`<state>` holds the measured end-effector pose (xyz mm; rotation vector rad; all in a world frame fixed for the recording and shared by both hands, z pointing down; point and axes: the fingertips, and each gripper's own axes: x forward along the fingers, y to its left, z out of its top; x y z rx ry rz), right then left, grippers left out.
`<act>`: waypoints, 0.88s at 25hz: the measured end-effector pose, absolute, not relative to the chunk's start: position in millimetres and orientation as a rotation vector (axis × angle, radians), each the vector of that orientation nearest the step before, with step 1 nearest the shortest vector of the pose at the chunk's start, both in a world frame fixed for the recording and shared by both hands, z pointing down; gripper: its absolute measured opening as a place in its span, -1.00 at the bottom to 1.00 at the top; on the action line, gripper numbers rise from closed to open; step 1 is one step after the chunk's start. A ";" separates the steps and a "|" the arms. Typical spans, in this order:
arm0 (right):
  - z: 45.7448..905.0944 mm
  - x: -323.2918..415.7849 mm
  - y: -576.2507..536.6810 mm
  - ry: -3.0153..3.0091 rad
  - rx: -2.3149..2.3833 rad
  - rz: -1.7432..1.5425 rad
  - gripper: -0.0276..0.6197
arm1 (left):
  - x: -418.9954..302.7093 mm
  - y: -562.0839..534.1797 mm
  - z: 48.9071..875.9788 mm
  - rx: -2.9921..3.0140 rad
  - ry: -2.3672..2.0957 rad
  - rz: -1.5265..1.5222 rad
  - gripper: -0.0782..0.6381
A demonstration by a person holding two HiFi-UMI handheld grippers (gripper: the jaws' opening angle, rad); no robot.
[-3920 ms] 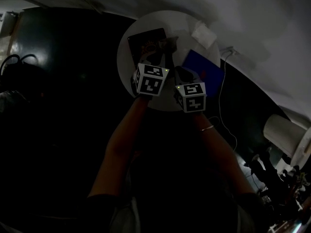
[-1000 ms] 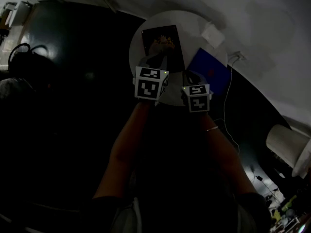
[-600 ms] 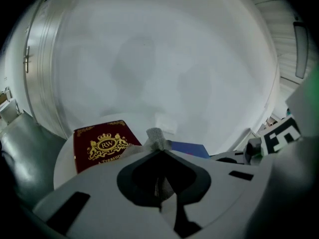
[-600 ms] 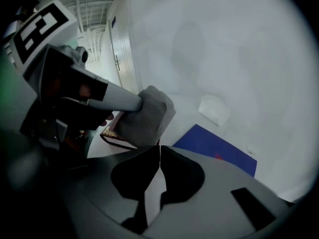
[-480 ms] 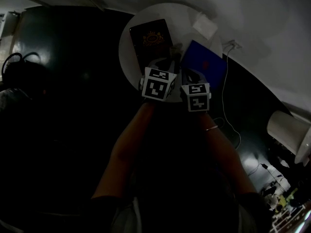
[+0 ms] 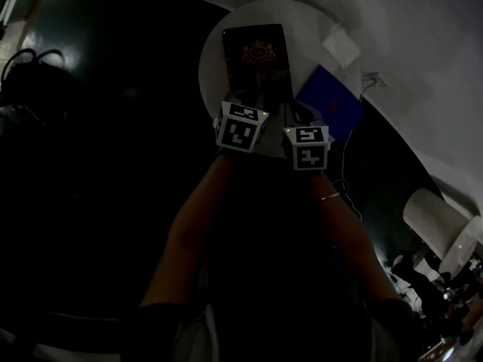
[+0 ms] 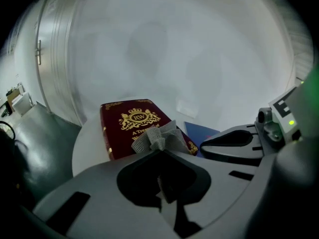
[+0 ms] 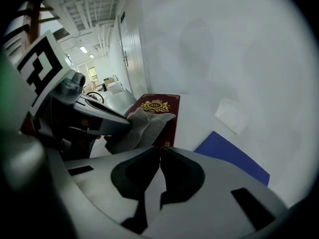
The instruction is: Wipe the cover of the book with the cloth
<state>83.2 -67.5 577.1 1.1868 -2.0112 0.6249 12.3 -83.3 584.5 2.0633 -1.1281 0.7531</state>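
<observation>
Left gripper [image 6: 255, 100] and right gripper [image 6: 293, 113] sit side by side in head view, at the near end of the book [image 6: 258, 55], which lies flat on the round white table [image 6: 213, 66]. Left gripper view: jaws pinched on the cloth [image 7: 157, 137], bunched over the red cover. Right gripper view: jaws together, empty, beside the cloth.

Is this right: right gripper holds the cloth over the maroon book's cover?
No. The left gripper holds the cloth over the maroon book's cover; the left gripper view shows it pinched in those jaws. The right gripper is shut, empty.
</observation>
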 end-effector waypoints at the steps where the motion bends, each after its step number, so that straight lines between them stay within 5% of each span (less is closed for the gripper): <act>1: 577.3 79.4 -68.8 -2.015 1.171 0.613 -0.82 | 4.6 -83.3 585.5 2.048 -1.147 0.748 -0.72; 22: 581.6 29.6 -72.5 -2.043 1.007 0.519 -0.82 | -90.9 -60.7 611.9 1.847 -1.330 0.766 -0.72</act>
